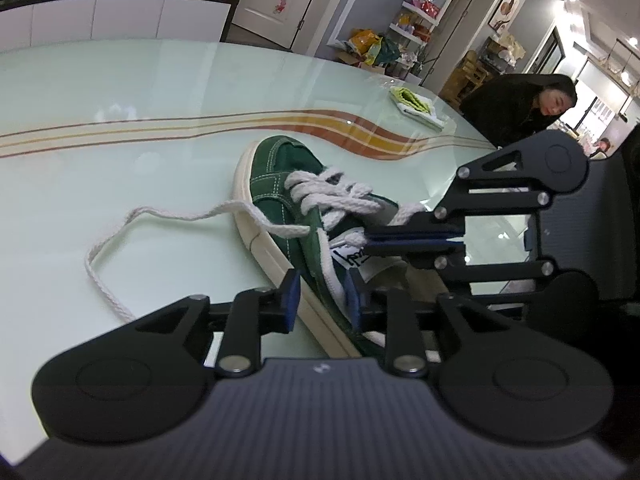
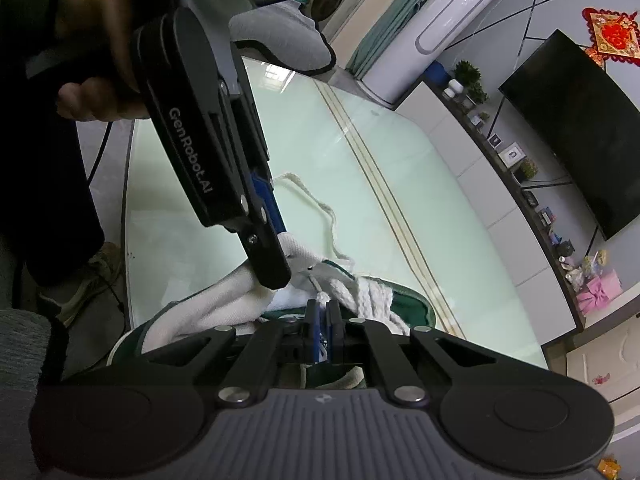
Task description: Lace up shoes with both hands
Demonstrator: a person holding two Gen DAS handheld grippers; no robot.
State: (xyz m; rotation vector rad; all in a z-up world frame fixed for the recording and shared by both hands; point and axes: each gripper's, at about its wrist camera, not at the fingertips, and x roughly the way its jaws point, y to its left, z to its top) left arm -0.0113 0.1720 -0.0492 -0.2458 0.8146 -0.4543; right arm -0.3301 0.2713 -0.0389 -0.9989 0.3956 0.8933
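Observation:
A green suede sneaker (image 1: 280, 176) with white laces lies on the pale glass table (image 1: 120, 100), toe pointing away. One loose lace end (image 1: 120, 232) trails off to the left over the table. My left gripper (image 1: 322, 300) is open and straddles the shoe's near side wall by the collar. From the right, my right gripper (image 1: 370, 240) reaches over the tongue, shut on the other lace end. In the right wrist view the right gripper (image 2: 323, 332) pinches that lace just behind its tip. The left gripper (image 2: 272, 268) presses down on the white lining of the sneaker (image 2: 416, 308).
A folded yellow-green cloth (image 1: 414, 102) lies at the table's far right edge. A person in black (image 1: 516, 108) leans in beyond it. A hand (image 2: 92, 40) holds the left gripper's handle. A grey chair back (image 2: 280, 36) stands at the table's end.

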